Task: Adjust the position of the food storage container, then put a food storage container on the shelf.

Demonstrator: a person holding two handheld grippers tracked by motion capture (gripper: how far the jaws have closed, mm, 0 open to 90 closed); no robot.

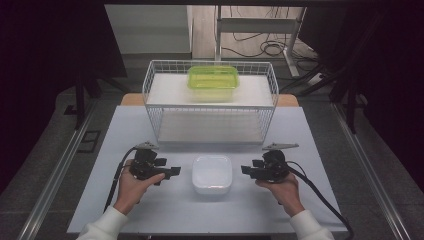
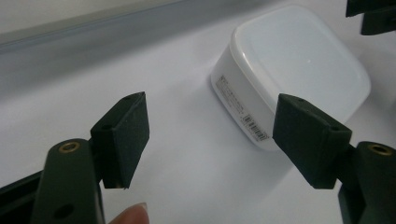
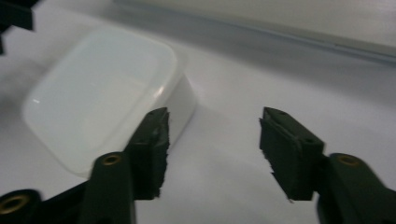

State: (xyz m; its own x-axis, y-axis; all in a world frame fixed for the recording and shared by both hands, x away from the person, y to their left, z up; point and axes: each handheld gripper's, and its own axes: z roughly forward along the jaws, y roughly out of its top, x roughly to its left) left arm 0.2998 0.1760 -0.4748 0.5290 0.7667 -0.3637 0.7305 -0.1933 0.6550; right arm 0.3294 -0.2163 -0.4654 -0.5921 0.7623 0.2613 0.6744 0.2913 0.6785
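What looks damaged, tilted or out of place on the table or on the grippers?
Mostly tidy: the white box sits flat with its lid on, the green box level on the wire rack. One oddity: the right gripper has frayed, chipped pad edges.

A pale table [image 1: 150, 200] carries a white lidded box [image 1: 212, 174] near its front edge. Behind the box stands a white wire rack [image 1: 210, 102], and a green lidded container [image 1: 213, 81] rests on the rack's upper shelf.
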